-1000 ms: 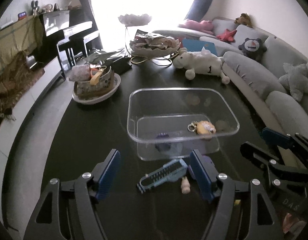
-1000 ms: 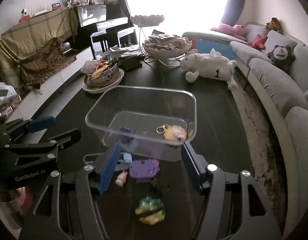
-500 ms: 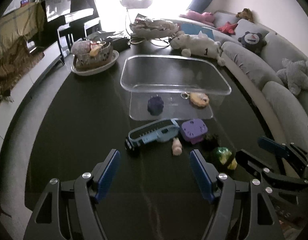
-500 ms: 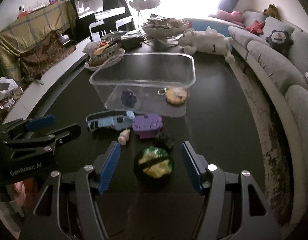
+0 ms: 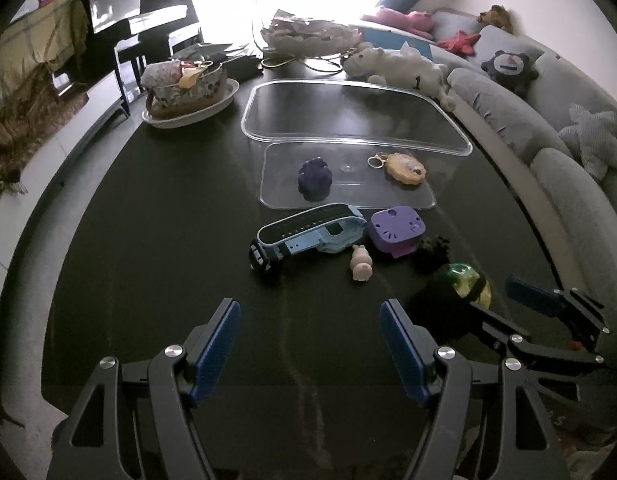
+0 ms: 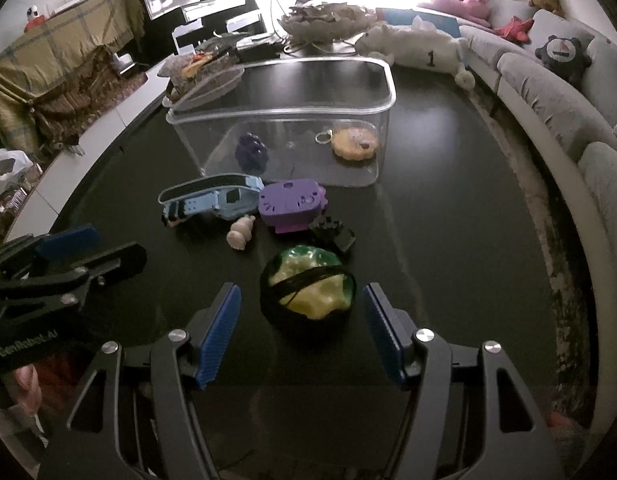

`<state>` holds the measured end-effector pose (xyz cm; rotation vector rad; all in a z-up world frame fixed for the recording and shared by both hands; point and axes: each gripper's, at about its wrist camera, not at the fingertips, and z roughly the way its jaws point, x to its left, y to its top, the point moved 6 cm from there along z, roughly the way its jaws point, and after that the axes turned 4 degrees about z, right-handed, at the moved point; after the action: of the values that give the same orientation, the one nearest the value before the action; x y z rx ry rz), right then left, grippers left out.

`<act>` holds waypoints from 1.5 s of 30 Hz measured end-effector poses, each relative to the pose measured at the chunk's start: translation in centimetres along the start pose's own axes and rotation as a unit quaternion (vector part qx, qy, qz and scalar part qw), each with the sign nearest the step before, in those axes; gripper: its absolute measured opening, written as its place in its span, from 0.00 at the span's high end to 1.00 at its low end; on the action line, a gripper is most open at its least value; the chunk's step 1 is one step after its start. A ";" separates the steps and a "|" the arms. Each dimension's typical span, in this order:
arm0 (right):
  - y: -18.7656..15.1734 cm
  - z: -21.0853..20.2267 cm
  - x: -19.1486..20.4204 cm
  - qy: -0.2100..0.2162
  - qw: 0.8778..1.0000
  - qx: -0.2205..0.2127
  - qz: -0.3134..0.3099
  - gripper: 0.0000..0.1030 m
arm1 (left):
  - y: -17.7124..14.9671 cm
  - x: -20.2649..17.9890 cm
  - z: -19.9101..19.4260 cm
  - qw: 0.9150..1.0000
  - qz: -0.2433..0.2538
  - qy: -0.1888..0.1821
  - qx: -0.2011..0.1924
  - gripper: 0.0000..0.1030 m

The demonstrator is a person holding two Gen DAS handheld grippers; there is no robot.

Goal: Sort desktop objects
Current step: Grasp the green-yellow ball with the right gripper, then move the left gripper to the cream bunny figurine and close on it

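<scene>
A clear plastic bin [image 5: 348,144] [image 6: 384,80] on the dark table holds a purple grape-shaped toy [image 5: 315,175] [image 6: 250,152] and a yellow keychain [image 5: 404,167] [image 6: 354,143]. In front of it lie a blue watch [image 5: 304,236] [image 6: 212,202], a purple box [image 5: 396,230] [image 6: 292,204], a small pink figure [image 5: 361,266] [image 6: 240,234], a small black piece [image 6: 332,234] and a green-yellow ball [image 5: 466,284] [image 6: 308,288]. My left gripper [image 5: 310,344] is open and empty, short of the watch. My right gripper [image 6: 300,332] is open with the ball between its fingertips.
A plate with a basket of odds [image 5: 184,88] stands at the back left. A white plush [image 5: 400,64] and a bowl on a stand [image 5: 308,36] are behind the bin. A grey sofa [image 5: 548,140] runs along the right edge.
Both grippers have pulled back from the bin toward the near table edge. The right gripper now has the green-yellow ball between its open fingers. Nothing was picked up.
</scene>
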<state>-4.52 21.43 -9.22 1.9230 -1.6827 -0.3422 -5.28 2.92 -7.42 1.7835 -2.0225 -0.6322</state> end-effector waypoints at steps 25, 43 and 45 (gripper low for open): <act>-0.1 2.5 -1.1 0.002 1.000 0.018 0.018 0.45 | 0.0 -1.5 3.8 1.000 0.007 -0.012 0.014 0.33; 1.6 1.7 -3.7 -0.020 0.999 -0.020 0.032 0.44 | 1.3 -4.6 8.5 0.999 0.013 -0.002 0.035 0.50; 1.8 1.9 -3.8 -0.019 0.999 -0.020 0.032 0.44 | 1.4 -4.6 8.9 0.999 0.011 -0.002 0.037 0.50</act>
<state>-7.69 24.53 -10.41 1.8400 -1.7441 -0.3875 -10.76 8.45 -13.97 1.7988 -2.0905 -0.5607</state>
